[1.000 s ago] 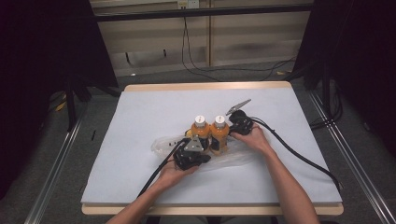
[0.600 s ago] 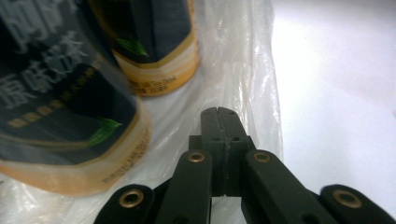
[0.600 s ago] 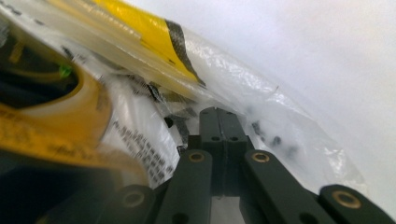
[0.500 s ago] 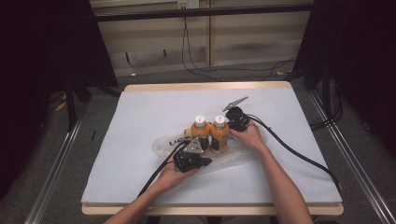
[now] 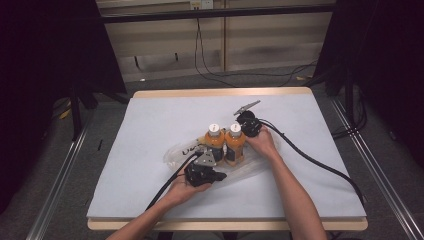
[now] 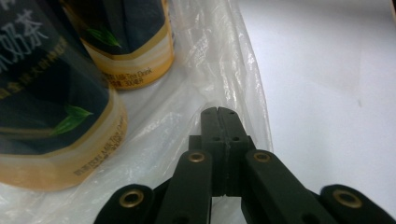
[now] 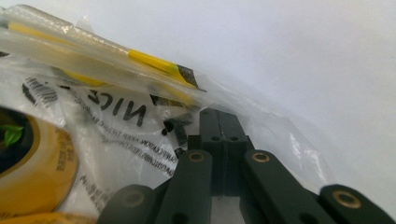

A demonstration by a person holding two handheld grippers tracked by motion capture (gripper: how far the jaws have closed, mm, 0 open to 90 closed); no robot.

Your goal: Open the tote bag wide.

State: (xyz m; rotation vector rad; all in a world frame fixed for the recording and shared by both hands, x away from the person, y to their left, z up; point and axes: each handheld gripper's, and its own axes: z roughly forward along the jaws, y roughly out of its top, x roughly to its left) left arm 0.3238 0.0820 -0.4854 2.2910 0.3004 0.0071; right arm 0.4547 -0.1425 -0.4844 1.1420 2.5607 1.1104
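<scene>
Where cables (image 5: 210, 60) trail, white tabletop (image 5: 150, 130).

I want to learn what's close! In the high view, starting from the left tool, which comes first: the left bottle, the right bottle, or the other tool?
1. Left bottle, just beyond the left tool.
2. Right bottle, beside it.
3. Right tool, behind both bottles.

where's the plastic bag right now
In the high view the clear plastic bag lies crumpled near the middle of the white table, under and around the two orange bottles, between the left gripper and the right gripper.
</scene>
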